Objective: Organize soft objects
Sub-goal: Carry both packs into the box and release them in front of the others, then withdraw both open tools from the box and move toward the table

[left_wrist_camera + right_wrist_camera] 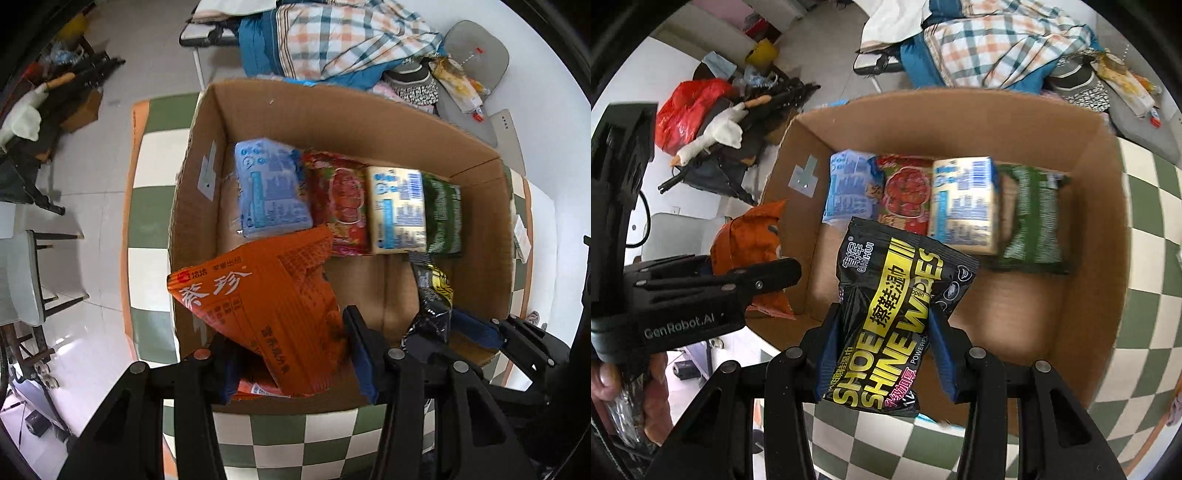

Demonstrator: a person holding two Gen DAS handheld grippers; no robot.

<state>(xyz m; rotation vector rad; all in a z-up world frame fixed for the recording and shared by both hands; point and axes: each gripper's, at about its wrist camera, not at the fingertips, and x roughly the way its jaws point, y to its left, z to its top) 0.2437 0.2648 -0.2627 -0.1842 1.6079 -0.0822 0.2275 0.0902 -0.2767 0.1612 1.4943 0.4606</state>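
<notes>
Your left gripper (291, 354) has its fingers pinching the orange snack bag (266, 306), which hangs over the near-left corner of the cardboard box (332, 122), tilted, top edge poking up past the box's left wall. Your right gripper (882, 350) is clamped on the black-and-yellow shoe wipes pack (890, 317), held above the near wall of the box, its top reaching toward the row of stuff at the back.

That back row sits tight side by side: blue tissue pack (269, 188), red snack bag (343, 206), cream tissue pack (397, 210), green bag (443, 214). They fill the far half wall to wall on the right, with a bit of bare floor left of the blue pack. The front half of the box floor is open brown cardboard, so that's your room to move. Box walls stand tall all round, and the two grippers are close together at the near edge.

The box sits on a green-and-white checkered cloth (295, 435), only a narrow strip of it showing round the box.

Hard to read: the cream pack is motion-blurred in the right wrist view, the bottom of the orange bag is hidden behind your left fingers, and the red bag is partly covered by its neighbours. The plaid bedding (343, 40) behind the box is cut off at the frame top
</notes>
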